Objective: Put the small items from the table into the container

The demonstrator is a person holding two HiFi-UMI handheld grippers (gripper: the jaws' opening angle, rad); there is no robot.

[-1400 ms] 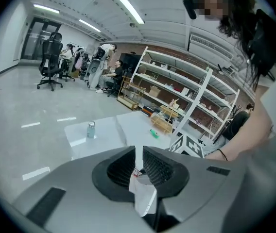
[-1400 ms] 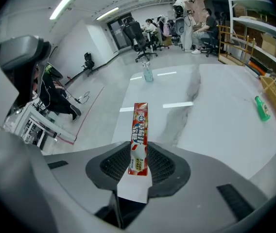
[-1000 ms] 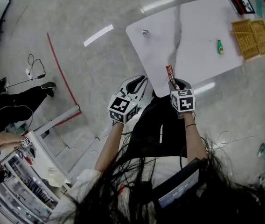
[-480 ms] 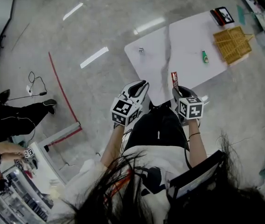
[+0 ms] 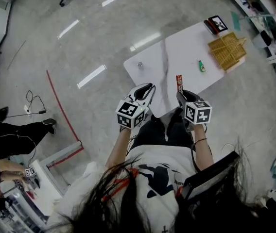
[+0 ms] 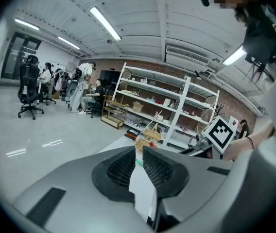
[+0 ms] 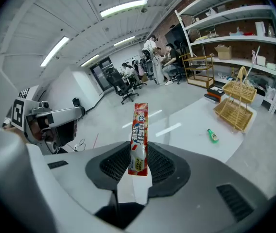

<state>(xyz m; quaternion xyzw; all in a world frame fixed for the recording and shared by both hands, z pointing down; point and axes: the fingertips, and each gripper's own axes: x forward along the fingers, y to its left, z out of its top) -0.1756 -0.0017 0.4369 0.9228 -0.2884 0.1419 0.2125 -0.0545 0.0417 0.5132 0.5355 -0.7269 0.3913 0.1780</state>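
My right gripper [image 5: 182,93] is shut on a red stick packet [image 5: 179,83], which stands upright between the pads [image 7: 139,139], held over the near edge of the white table [image 5: 177,52]. The left gripper [image 5: 146,89] hangs beside it with a narrow gap between its jaws and nothing in them [image 6: 139,152]. On the table a small green bottle [image 5: 201,66] lies next to a wicker basket [image 5: 227,51] at the far right. A small silvery item [image 5: 140,64] sits near the left corner. The bottle [image 7: 212,135] and basket [image 7: 237,106] also show in the right gripper view.
A black and red flat thing [image 5: 215,23] lies on the table's far corner beyond the basket. A red line [image 5: 60,101] runs across the grey floor at left, where a seated person's legs [image 5: 16,132] and cables show. Shelving [image 6: 167,110] stands behind the table.
Both grippers have risen together and the table now looks smaller and farther below. The red packet stays in the right gripper. The left gripper is still holding nothing.
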